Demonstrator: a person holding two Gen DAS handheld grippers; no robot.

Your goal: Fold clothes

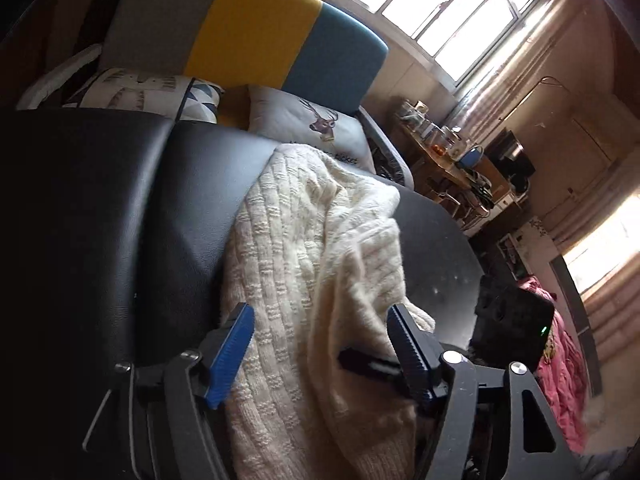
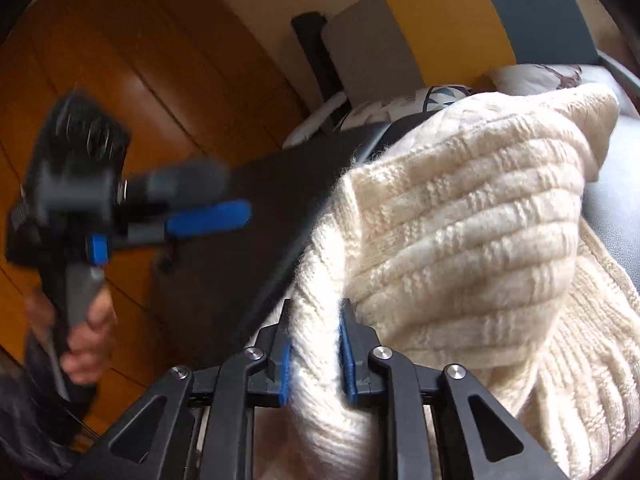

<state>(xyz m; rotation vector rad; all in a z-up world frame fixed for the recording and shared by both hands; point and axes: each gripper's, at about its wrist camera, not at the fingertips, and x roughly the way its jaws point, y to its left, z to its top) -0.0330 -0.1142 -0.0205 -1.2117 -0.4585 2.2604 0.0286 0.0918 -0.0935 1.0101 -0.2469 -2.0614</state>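
A: Where was the cream knit sweater [image 1: 320,264]?

B: Heaped on the black padded surface [image 1: 120,208], with the striped sofa back [image 1: 256,28] and the deer cushion [image 1: 316,124] beyond its far edge. It lay rumpled, one part bunched over another, not in a flat fold.

A: And the right gripper [image 2: 314,354]?

B: Clenched on a thick ribbed roll of the knit, which filled the narrow gap between its blue pads [image 2: 285,364]. I judged that the pinch was there to lift or drag that portion across.

A: The left gripper [image 1: 322,354]?

B: Its jaws stood wide apart over the near part of the sweater, gripping nothing. In the right wrist view it showed blurred, off to the left, in a person's hand [image 2: 90,344].

A: How far along?

B: A fold seemed in progress; which one, I couldn't tell.
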